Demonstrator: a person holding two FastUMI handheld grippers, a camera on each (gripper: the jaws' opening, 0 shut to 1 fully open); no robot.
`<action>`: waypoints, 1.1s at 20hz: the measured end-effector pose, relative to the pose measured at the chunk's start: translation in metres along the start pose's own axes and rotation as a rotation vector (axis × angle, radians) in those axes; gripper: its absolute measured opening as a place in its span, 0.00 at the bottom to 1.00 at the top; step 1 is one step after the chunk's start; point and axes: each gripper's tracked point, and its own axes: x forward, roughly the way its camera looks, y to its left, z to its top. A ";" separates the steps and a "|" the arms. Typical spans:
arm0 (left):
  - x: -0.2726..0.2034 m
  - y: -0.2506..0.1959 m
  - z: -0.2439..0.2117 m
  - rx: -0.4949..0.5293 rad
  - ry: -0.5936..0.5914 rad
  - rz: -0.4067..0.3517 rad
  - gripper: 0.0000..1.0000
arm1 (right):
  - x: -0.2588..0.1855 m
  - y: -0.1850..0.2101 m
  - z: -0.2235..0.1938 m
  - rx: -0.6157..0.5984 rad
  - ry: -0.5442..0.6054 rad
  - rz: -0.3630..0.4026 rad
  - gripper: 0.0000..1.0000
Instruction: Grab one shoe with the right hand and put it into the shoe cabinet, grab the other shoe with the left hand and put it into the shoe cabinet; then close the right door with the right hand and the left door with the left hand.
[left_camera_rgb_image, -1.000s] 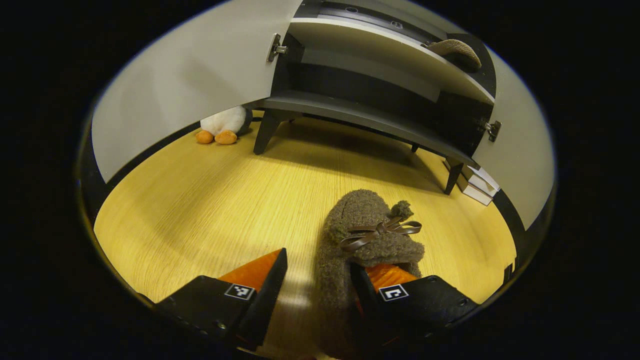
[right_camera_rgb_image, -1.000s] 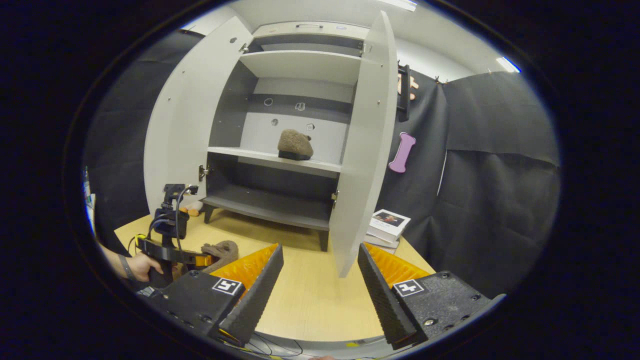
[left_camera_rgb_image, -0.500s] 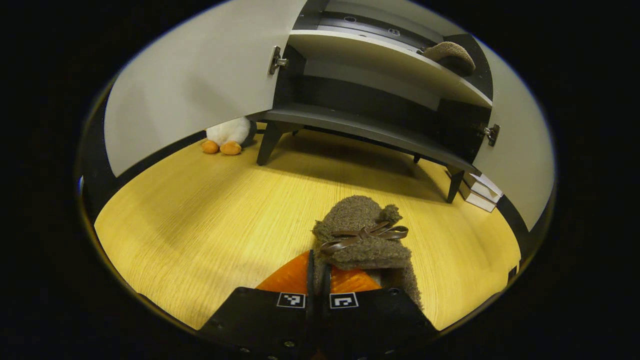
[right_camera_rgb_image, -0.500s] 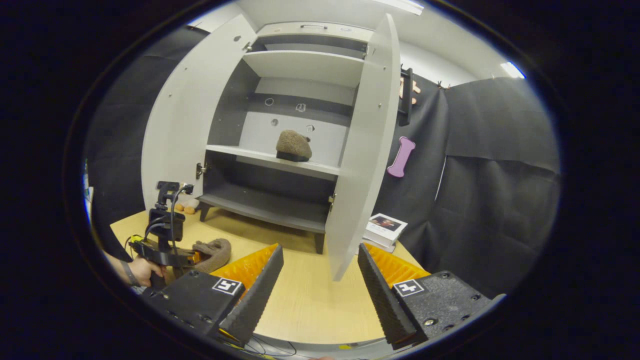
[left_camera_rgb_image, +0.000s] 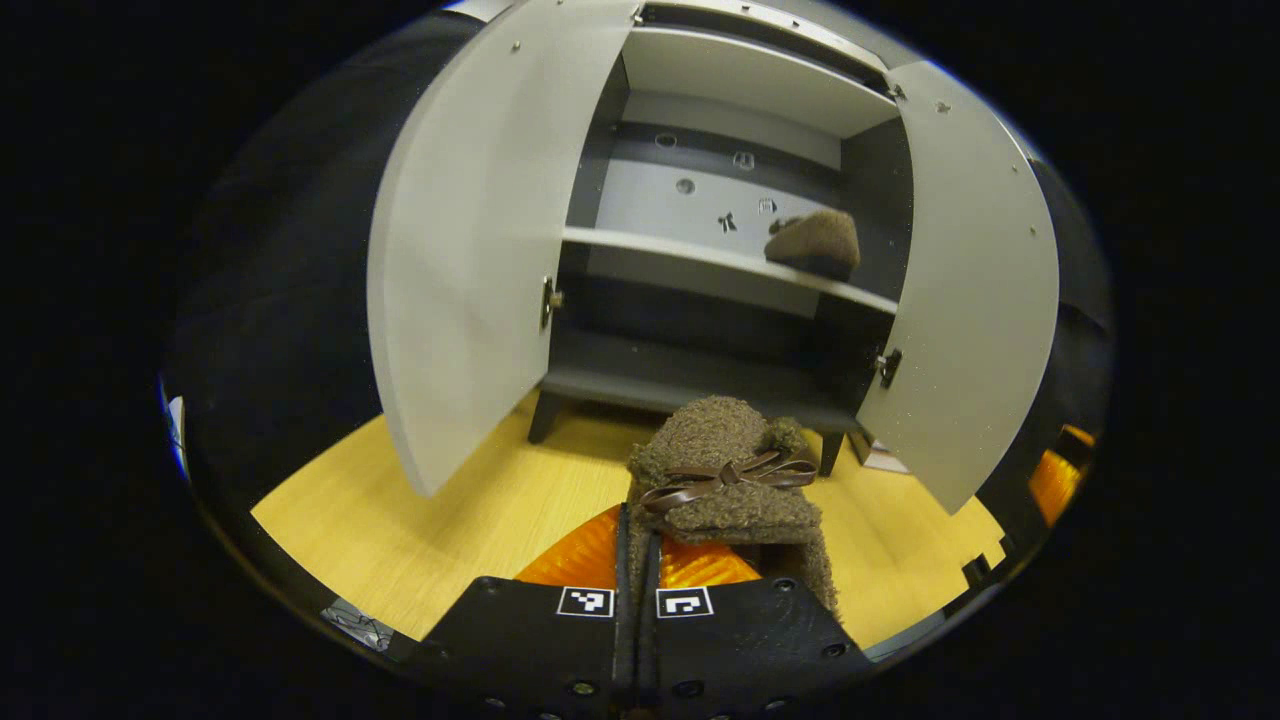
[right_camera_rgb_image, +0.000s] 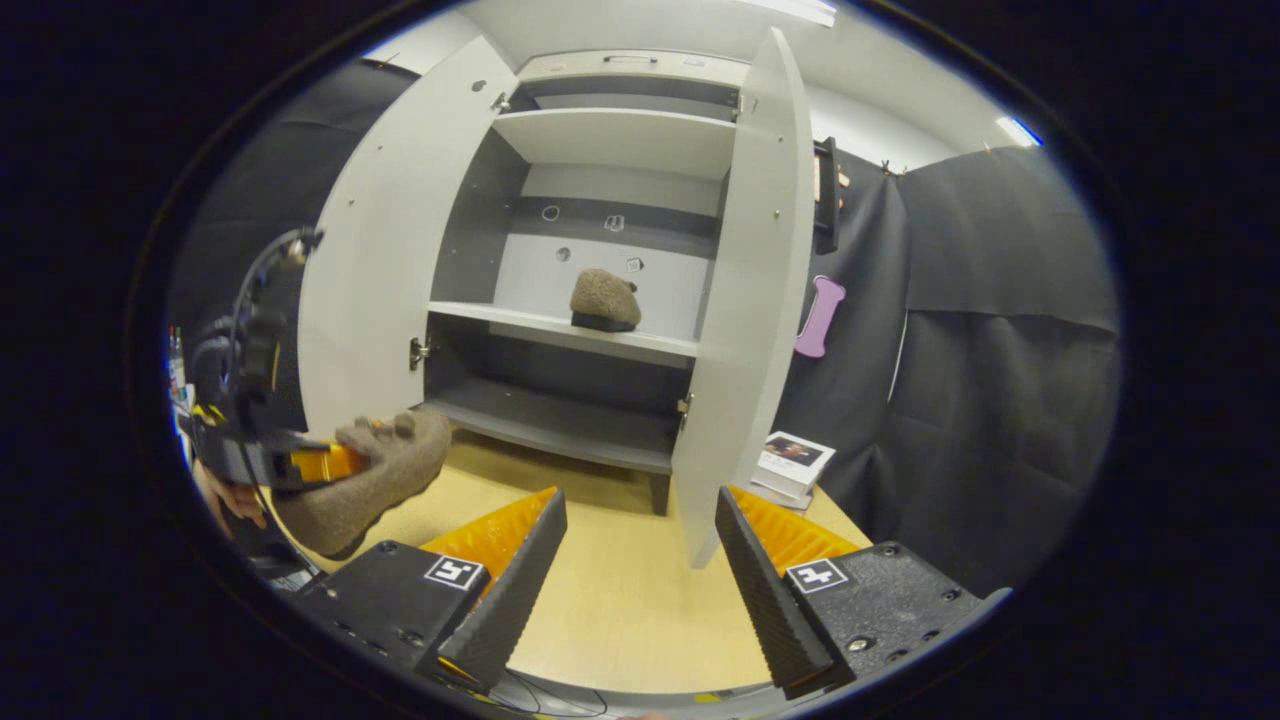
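1. Two fuzzy brown shoes: one shoe (left_camera_rgb_image: 722, 470) has curly pile (like fleece) and a glossy brown bow across its top.
2. Its edge is clamped between the closed fingers of the left gripper (left_camera_rgb_image: 637, 560), held up clear of the wooden floor (left_camera_rgb_image: 450, 520), in front of the shoe cabinet (left_camera_rgb_image: 700, 250).
3. The other shoe (right_camera_rgb_image: 604, 298) sits on the middle shelf (right_camera_rgb_image: 560, 330), with a dark sole under it.
4. Both doors stand open.
5. The right gripper (right_camera_rgb_image: 640, 545) is spread wide and empty.

No readable text, labels or numbers anywhere.
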 end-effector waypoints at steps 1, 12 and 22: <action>-0.002 -0.003 0.020 -0.007 -0.027 -0.003 0.01 | -0.001 0.004 0.001 0.003 -0.003 0.015 0.95; 0.090 -0.047 0.212 -0.011 -0.088 -0.051 0.01 | -0.012 0.019 0.007 0.019 -0.031 0.050 0.95; 0.239 -0.056 0.262 -0.039 0.115 0.006 0.01 | -0.016 0.000 0.003 0.049 -0.026 -0.023 0.95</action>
